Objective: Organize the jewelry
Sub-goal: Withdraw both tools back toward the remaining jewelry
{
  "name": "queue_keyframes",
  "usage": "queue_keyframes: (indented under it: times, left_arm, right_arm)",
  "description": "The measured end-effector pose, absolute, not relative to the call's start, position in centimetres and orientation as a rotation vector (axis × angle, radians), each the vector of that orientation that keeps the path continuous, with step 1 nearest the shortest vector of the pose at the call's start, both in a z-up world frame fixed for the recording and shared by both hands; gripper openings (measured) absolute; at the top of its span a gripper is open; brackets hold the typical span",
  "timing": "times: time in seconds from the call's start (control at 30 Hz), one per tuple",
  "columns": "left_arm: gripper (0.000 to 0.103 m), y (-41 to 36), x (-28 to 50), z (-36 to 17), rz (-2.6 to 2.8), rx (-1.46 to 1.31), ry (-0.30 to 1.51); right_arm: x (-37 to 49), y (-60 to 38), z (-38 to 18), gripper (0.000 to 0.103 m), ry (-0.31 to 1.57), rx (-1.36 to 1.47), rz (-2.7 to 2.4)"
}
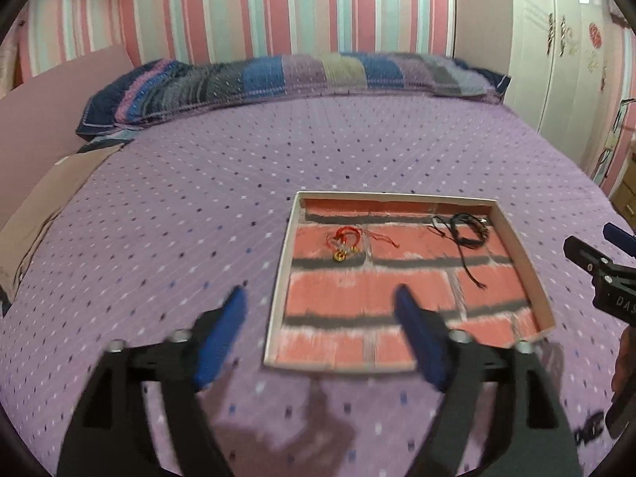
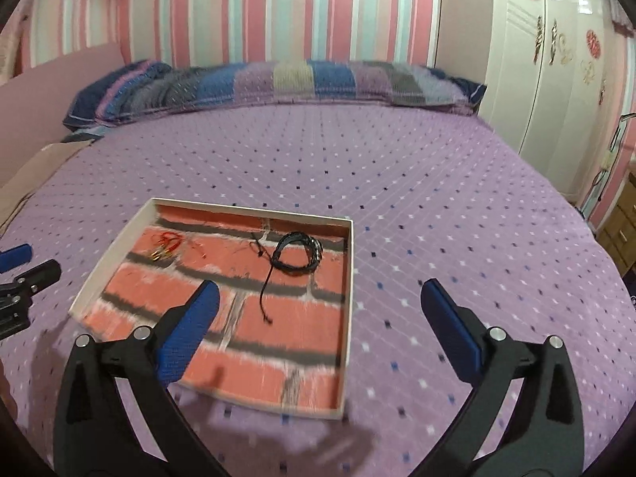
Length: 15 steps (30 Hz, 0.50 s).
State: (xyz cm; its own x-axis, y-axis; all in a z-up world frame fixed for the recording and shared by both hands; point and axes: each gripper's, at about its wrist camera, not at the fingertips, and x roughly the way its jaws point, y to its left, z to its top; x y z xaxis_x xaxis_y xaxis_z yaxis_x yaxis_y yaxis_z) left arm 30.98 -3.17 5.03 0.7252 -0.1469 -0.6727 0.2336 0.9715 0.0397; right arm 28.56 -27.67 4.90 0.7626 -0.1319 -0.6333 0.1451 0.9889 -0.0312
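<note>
Tray point(image 1: 520, 256) on the bed point(image 1: 198, 206), brick-patterned inside, holding a red bracelet point(image 1: 345, 240) at its far left and a black bracelet point(image 1: 469, 230) at its far right, well apart so cords cannot tangle. I hold the left gripper point(image 1: 320, 336) and right gripper point(image 2: 318, 330) above the near edge, fingers spread wide, both empty.
</note>
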Motion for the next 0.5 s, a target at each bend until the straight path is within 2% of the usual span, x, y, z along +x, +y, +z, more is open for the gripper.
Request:
queue_keyframes:
  times: [0.03,0.3,0.5]
  left_arm:
    - [0.09,-2.7,29.6,5.3,-0.202,0.12,0.71]
    - [0.09,1.3,20.6,5.2,-0.199,0.06,0.677]
    - [0.09,3.3,16.1,3.8,-0.159,0.029,0.68]
  right_arm:
    - [27.4,-27.6,5.2,0.099,0.676,0.024,-0.148]
    - [16.9,-28.4,6.4,0.099,0.579,0.063,-0.145]
    - [11.1,-28.5,4.2,0.099,0.586,0.055,-0.176]
